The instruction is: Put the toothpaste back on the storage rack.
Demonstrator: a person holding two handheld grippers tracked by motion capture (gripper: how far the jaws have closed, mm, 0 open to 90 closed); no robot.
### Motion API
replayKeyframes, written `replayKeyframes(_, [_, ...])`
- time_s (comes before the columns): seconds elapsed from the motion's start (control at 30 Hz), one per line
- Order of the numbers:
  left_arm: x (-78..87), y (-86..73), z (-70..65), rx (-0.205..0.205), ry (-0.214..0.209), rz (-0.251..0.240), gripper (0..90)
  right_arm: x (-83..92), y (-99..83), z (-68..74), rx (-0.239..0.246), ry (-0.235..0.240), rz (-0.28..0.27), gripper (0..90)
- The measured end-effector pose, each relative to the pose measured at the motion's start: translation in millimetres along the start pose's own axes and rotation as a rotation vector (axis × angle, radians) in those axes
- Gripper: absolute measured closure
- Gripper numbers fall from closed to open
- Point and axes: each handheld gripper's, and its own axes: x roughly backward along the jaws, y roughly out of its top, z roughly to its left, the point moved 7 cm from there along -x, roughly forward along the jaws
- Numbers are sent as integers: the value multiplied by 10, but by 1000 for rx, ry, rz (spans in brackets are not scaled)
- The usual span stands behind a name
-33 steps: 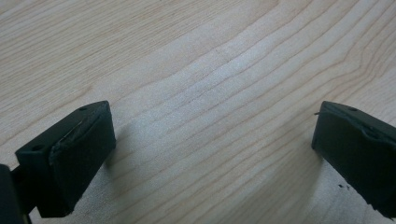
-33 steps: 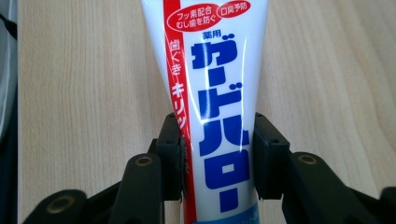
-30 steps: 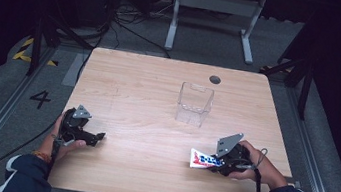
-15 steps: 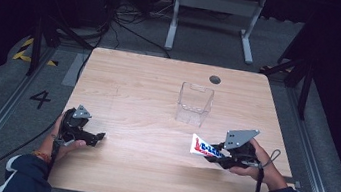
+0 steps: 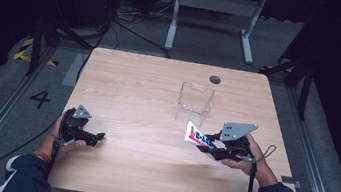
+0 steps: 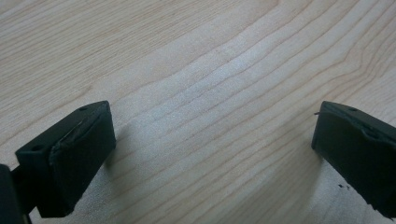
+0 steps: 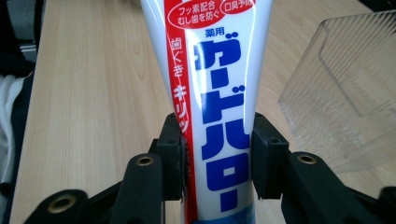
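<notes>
Lying along the right gripper [image 7: 217, 161], toothpaste tube [image 7: 210, 84], flat end forward

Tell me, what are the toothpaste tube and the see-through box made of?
The toothpaste tube looks like soft glossy plastic: white with printed blue and red letters, light glinting off its smooth skin. The see-through box seems to be hard clear plastic, maybe acrylic: you can see the wooden table through its walls, and its edges look stiff and straight.
</notes>
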Motion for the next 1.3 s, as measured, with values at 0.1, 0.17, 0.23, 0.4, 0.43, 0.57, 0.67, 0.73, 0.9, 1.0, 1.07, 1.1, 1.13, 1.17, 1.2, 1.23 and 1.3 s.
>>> replayKeyframes(0.1, [0,0,-1,0,-5,-2,1,11,104,-72,-17,-37,-43,626])
replayKeyframes(0.17, [0,0,-2,1,-6,-2,2,13,121,-85,-21,-44,-50,626])
replayKeyframes(0.23, [1,-2,-5,5,-6,-4,2,17,175,-116,-25,-59,-67,627])
replayKeyframes(0.4, [2,-5,-5,5,-4,-4,3,37,262,-173,-43,-86,-110,628])
replayKeyframes(0.43, [5,-10,-12,15,-4,-3,3,43,277,-186,-49,-94,-117,628])
replayKeyframes(0.57, [20,-21,-3,8,1,3,3,77,345,-253,-70,-127,-158,629])
replayKeyframes(0.67, [21,-21,-1,7,1,3,3,93,380,-302,-80,-142,-174,629])
replayKeyframes(0.73, [21,-21,-2,7,1,3,3,103,407,-330,-85,-149,-183,628])
replayKeyframes(0.9, [22,-23,-1,8,3,3,3,113,488,-404,-98,-167,-211,627])
replayKeyframes(1.0, [23,-24,-4,11,2,3,3,106,516,-427,-98,-176,-212,626])
replayKeyframes(1.07, [24,-26,-7,13,1,3,3,99,582,-462,-101,-177,-229,623])
replayKeyframes(1.1, [23,-24,-1,8,4,3,3,100,605,-471,-100,-183,-235,623])
replayKeyframes(1.13, [24,-24,-1,7,4,3,3,100,605,-471,-100,-183,-235,623])
replayKeyframes(1.17, [23,-25,-7,13,1,3,3,97,656,-494,-94,-188,-240,622])
replayKeyframes(1.2, [23,-25,-6,12,1,3,3,97,656,-494,-94,-188,-240,622])
replayKeyframes(1.23, [24,-24,0,7,4,3,3,98,673,-500,-97,-188,-242,622])
replayKeyframes(1.3, [23,-24,0,7,4,3,3,92,715,-532,-97,-192,-248,621])
